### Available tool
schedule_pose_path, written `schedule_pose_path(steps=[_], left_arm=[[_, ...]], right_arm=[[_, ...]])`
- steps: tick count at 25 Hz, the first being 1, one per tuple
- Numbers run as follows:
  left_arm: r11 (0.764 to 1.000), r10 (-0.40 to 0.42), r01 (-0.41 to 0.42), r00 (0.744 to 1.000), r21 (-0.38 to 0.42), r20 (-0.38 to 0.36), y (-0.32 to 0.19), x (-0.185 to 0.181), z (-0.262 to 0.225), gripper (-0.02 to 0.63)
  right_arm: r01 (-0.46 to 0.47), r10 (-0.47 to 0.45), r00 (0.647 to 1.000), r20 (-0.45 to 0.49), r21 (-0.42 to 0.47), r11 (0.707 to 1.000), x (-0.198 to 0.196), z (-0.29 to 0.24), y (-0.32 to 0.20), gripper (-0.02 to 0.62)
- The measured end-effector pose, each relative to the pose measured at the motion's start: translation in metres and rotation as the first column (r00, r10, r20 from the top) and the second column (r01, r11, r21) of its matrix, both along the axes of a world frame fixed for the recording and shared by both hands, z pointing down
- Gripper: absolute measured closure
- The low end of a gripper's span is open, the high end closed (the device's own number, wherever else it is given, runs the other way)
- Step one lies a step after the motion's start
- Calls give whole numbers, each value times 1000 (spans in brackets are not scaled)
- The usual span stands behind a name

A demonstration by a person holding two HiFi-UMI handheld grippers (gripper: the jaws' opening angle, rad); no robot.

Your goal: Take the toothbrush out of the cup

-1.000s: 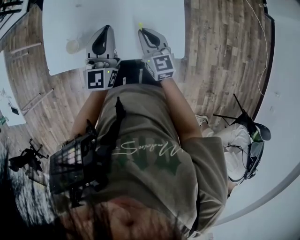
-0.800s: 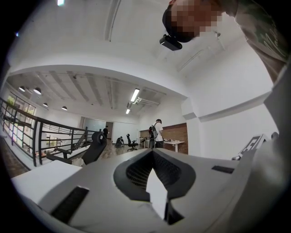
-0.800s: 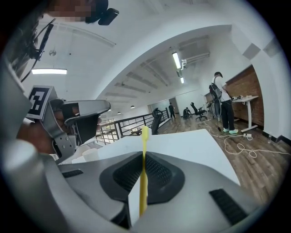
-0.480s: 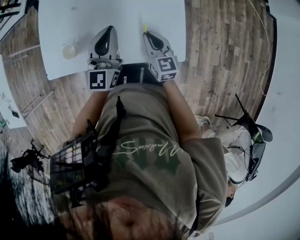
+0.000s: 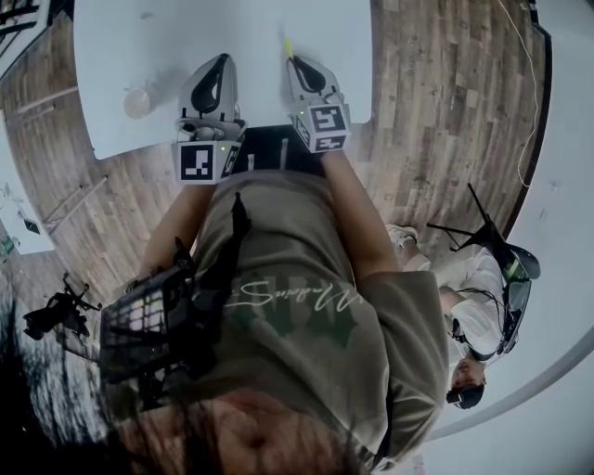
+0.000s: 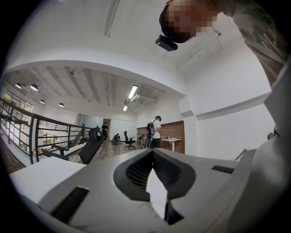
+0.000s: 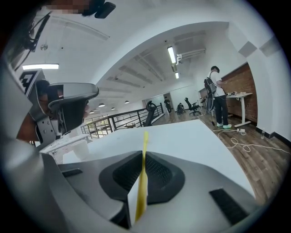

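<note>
Toothbrush clear of the cup, pinched in the right gripper

Cup [image 5: 136,102] first: a small pale one, upright near the left edge of the white table [image 5: 232,28], with nothing visible inside it from the head view.

Right of the cup, and apart from it, the left gripper [image 5: 221,59] reaches over the table's near edge with its marker cube toward the person. In the left gripper view its two jaws meet in a closed point and nothing sits between them. It touches neither the cup nor the brush.

Farther right of the cup, the right gripper [image 5: 297,61] lies roughly parallel to the left one, tilted a little downward over the table. The yellow toothbrush [image 7: 142,175] runs lengthwise through the narrow slit between its jaws, and the free end sticks out past the tips. From the head view that end is a short yellow stub beyond the gripper's nose, well apart from the cup on its right. The jaws have just been opening a little, yet they stand only slightly apart, with the pads against the handle on both sides and the brush lined up with them above the tabletop.

Far right of the cup, past the table's edge, is plank wood floor [image 5: 436,111]. In the right gripper view a person [image 7: 217,98] stands at a desk in the background.
</note>
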State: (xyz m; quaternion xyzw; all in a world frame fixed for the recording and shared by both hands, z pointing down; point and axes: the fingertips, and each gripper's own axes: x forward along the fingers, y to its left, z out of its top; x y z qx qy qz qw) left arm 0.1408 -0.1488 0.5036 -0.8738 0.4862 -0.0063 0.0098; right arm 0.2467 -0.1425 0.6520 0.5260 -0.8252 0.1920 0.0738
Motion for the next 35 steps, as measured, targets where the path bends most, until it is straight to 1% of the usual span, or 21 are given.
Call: schedule_pose_path(steps=[3, 8, 12, 16, 18, 23, 24, 25, 28, 31, 34, 35], left_arm=[[1000, 6, -5, 1000, 2, -7, -3, 4, 0, 615], [1000, 5, -5, 1000, 10, 6, -4, 5, 1, 615], [1000, 6, -5, 1000, -6, 1, -6, 2, 4, 615], [1000, 10, -10, 1000, -8, 1, -7, 4, 2, 615], [1000, 12, -12, 1000, -17, 2, -6, 4, 2, 615], [1000, 5, -5, 1000, -20, 8, -7, -6, -2, 615], [1000, 2, -2, 1000, -18, 7, -7, -8, -2, 615], [1000, 0, 0, 1000, -16, 3, -8, -11, -3, 615], [1000, -1, 0, 1000, -23, -1, -5, -14, -1, 615], [999, 6, -6, 1000, -33, 0, 1, -14, -4, 615], [999, 10, -10, 1000, -33, -4, 5, -17, -16, 615], [999, 8, -8, 1000, -37, -13, 7, -19, -21, 615]], right_arm=[[-5, 5, 1000, -5, -8, 1000, 2, 6, -3, 566], [-27, 26, 1000, -17, -36, 999, 9, 21, -6, 566], [-36, 34, 999, -38, -65, 997, 9, 31, -7, 565], [-57, 54, 998, -36, -85, 995, 13, 32, -8, 565], [-57, 52, 997, -51, -96, 994, 12, 32, -6, 565], [-62, 55, 996, -66, -117, 991, 13, 35, -5, 563], [-68, 61, 996, -63, -118, 991, 14, 35, -6, 557], [-73, 67, 996, -58, -119, 990, 15, 35, -7, 531], [-72, 66, 996, -52, -129, 989, 14, 36, -7, 511], [-79, 72, 995, -64, -111, 991, 17, 28, -7, 511], [-79, 75, 995, -61, -68, 995, 17, 1, -3, 514], [-66, 64, 997, -53, -52, 996, 14, -10, -1, 537]])
